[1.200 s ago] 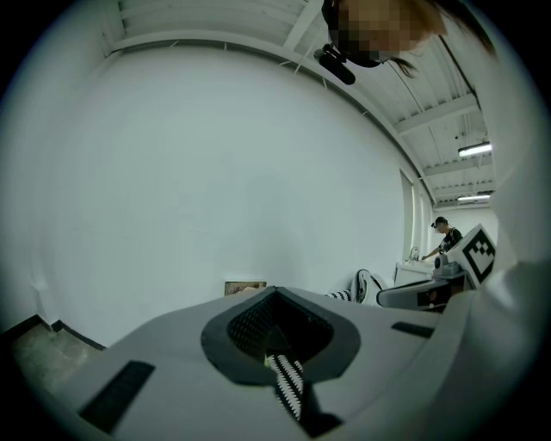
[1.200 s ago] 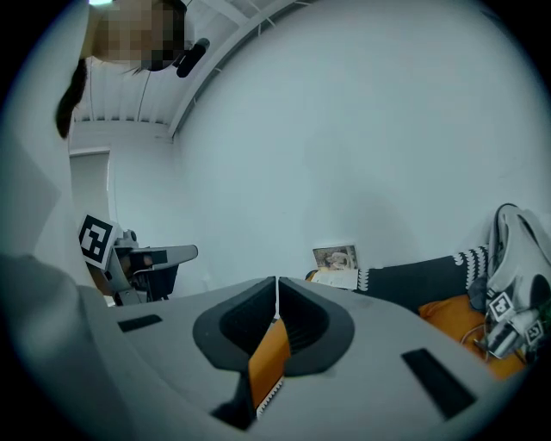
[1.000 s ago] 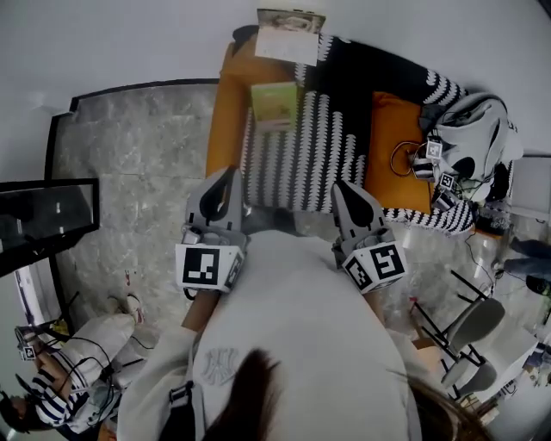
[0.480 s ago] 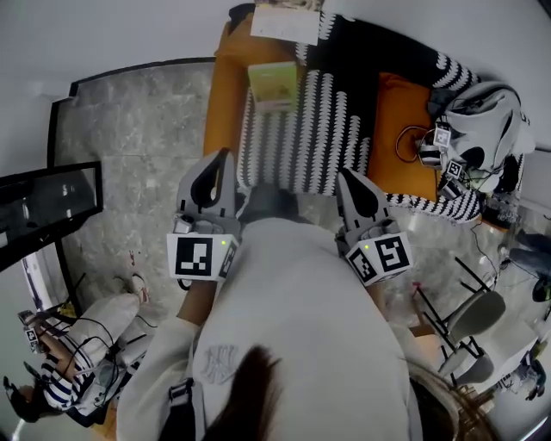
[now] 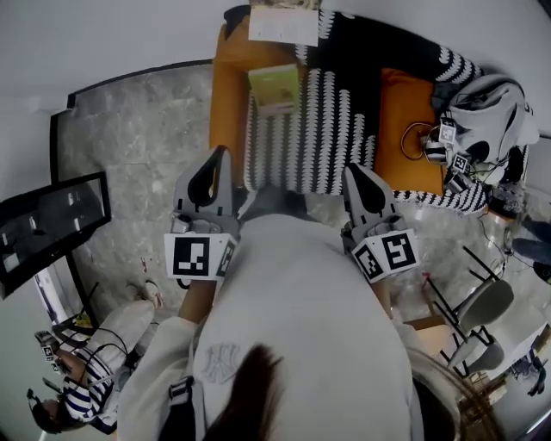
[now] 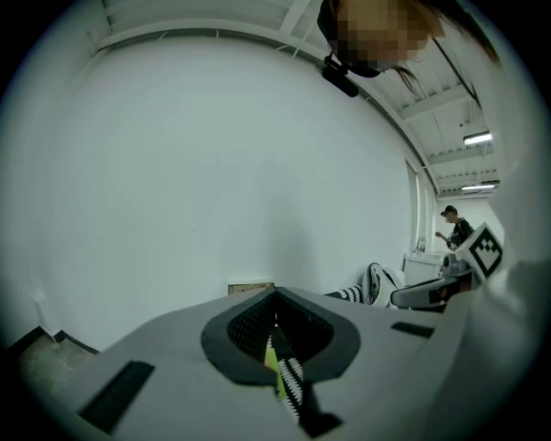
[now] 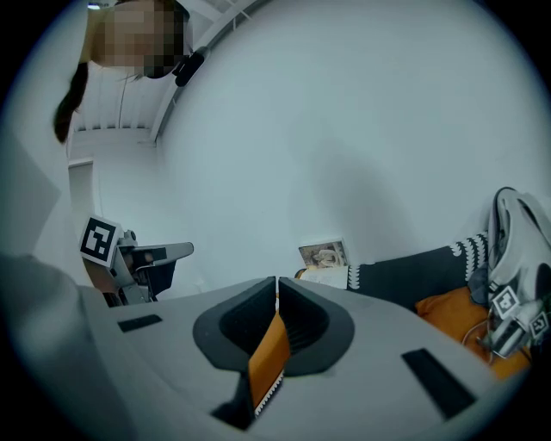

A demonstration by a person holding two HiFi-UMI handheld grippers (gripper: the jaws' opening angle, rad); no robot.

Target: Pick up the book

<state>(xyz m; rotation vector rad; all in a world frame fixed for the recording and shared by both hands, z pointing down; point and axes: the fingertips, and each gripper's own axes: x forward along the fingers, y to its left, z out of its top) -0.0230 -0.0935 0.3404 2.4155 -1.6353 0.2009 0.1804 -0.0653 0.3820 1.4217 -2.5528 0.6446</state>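
The book (image 5: 274, 88) is seen lying flat on the orange sofa (image 5: 226, 112), at the left edge of the striped blanket (image 5: 327, 129); the left gripper (image 5: 221, 153) and the right gripper (image 5: 352, 170) are held side by side before the sofa's front, well apart from the book; both pairs of jaws are pressed together, with nothing pinched between them.

Over sofa (image 5: 225, 99): blanket (image 5: 331, 138). On blanket's left part: book (image 5: 275, 87). Right of book: cushion (image 5: 401, 116). Behind book, against wall (image 5: 129, 34): picture (image 5: 284, 22).
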